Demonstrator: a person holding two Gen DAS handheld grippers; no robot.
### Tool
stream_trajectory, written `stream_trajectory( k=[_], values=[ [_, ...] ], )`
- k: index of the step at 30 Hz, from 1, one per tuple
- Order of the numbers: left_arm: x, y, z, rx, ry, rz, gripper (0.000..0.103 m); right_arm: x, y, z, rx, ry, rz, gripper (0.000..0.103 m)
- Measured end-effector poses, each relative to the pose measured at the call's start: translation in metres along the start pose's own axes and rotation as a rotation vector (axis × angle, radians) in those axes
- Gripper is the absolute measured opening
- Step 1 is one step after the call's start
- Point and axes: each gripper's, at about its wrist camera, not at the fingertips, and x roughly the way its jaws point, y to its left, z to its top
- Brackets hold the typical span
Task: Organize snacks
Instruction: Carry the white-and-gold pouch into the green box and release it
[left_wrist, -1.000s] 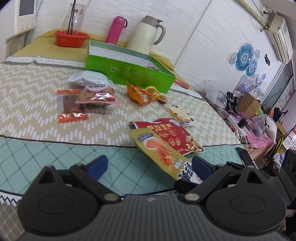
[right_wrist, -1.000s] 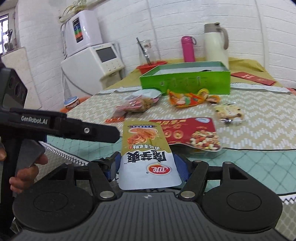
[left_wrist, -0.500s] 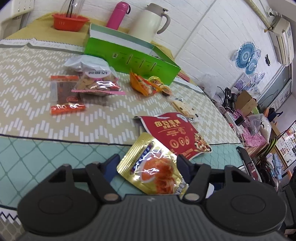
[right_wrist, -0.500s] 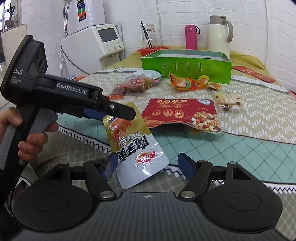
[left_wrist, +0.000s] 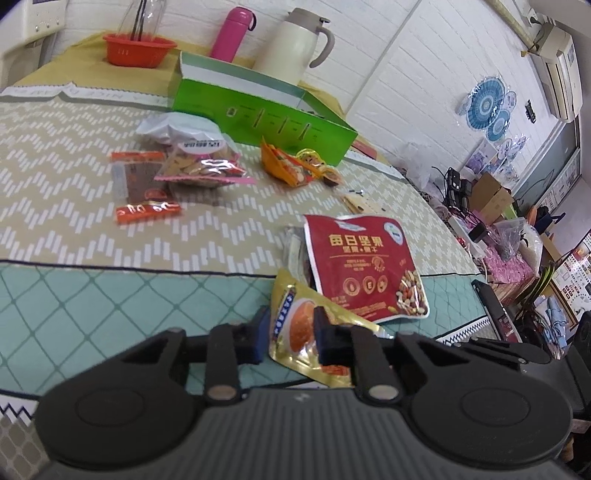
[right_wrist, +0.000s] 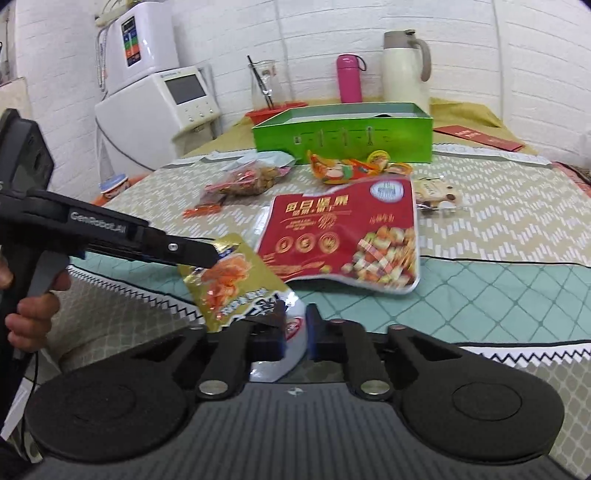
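Nearest to me, my right gripper (right_wrist: 295, 326) has just been closing, and its fingers (right_wrist: 275, 332) now pinch the white bottom end of the gold snack pouch (right_wrist: 231, 282). My left gripper (left_wrist: 291, 332) has just been closing too; its fingers (left_wrist: 321, 334) clamp the gold top end of the same pouch, so I hold it by both ends above the teal front strip of the tabletop (left_wrist: 92, 295). In the right wrist view the left gripper comes in from the left, a person's hand (right_wrist: 27, 314) wrapped around its handle.

Just beyond the pouch, the red nut bag (left_wrist: 365, 269) lies across the line where the teal strip meets the beige zigzag cloth. In the right wrist view it looks blurred, and I cannot tell whether it lies flat or partly raised.

Farther out on the zigzag cloth sit the loose snacks: an orange-ended packet (left_wrist: 142, 186) on the left, a clear bag with a pink edge (left_wrist: 201, 168) touching it, a white wrapper (left_wrist: 177, 125) behind that, an orange packet (left_wrist: 284, 166) with small candies (left_wrist: 317, 162) just beside it, and a pale cookie pack (right_wrist: 437, 194) to the right.

Behind them stands the open green box (left_wrist: 258, 114). Past it, near the brick wall, are a red basket (left_wrist: 138, 50), a pink bottle (left_wrist: 232, 33) and a cream thermos jug (left_wrist: 293, 42).
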Motion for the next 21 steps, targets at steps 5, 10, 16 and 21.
stream_trajectory(
  k=[5,10,16,21],
  values=[
    [-0.010,-0.003,0.004,0.000,-0.034,0.009,0.000,-0.009,0.003,0.009,-0.011,-0.043,-0.001,0.003],
    [-0.027,-0.014,0.021,0.034,-0.097,-0.002,0.000,-0.018,0.001,0.031,-0.035,-0.103,0.011,0.003],
    [-0.037,-0.026,0.062,0.101,-0.200,0.020,0.000,-0.014,-0.002,0.078,-0.109,-0.205,0.017,0.003],
    [-0.022,-0.025,0.111,0.107,-0.259,0.051,0.000,0.007,-0.012,0.129,-0.132,-0.267,0.015,0.003]
  ],
)
